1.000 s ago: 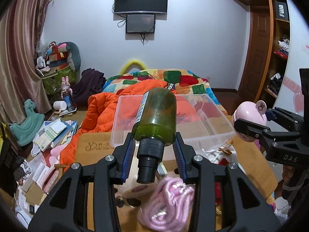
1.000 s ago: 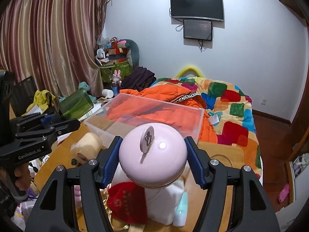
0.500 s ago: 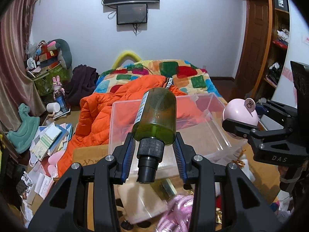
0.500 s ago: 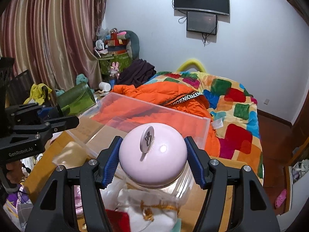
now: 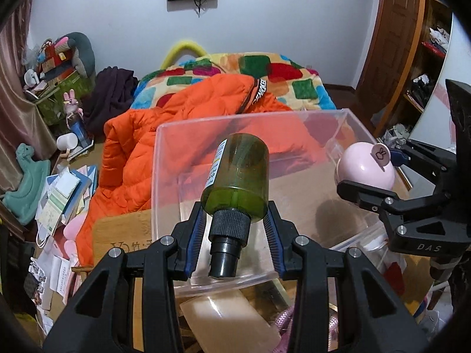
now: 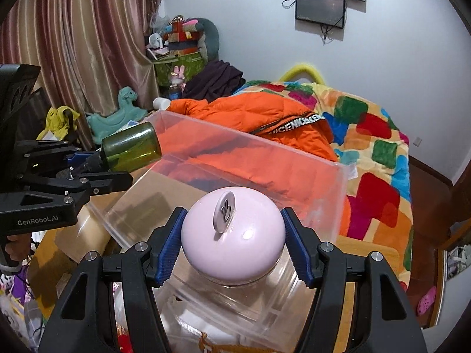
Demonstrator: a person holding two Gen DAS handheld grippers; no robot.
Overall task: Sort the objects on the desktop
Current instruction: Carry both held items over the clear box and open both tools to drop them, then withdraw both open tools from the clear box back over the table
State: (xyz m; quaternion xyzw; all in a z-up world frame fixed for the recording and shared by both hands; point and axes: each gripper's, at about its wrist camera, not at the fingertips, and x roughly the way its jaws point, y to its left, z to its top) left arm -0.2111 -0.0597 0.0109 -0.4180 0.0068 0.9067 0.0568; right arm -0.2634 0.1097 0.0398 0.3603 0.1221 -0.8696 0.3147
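My left gripper [image 5: 234, 236] is shut on a green bottle [image 5: 237, 176] with a black cap, held over the near left part of a clear plastic bin [image 5: 350, 123]. The bottle also shows in the right wrist view [image 6: 132, 147]. My right gripper [image 6: 232, 242] is shut on a round pink ball-shaped object [image 6: 232, 235] with a small tag on top, held over the bin's near right edge [image 6: 338, 176]. The pink object also shows at the right of the left wrist view [image 5: 366, 169].
The bin sits on a wooden desk [image 5: 117, 232] with a tape roll [image 6: 76, 235], a pink cord [image 5: 285, 323] and red items below it. Behind are a bed with an orange jacket [image 5: 188, 123] and floor clutter [image 5: 59, 194] on the left.
Both grippers have moved forward and up with their objects, from over the desk clutter to over the clear bin. Both grips are unchanged.
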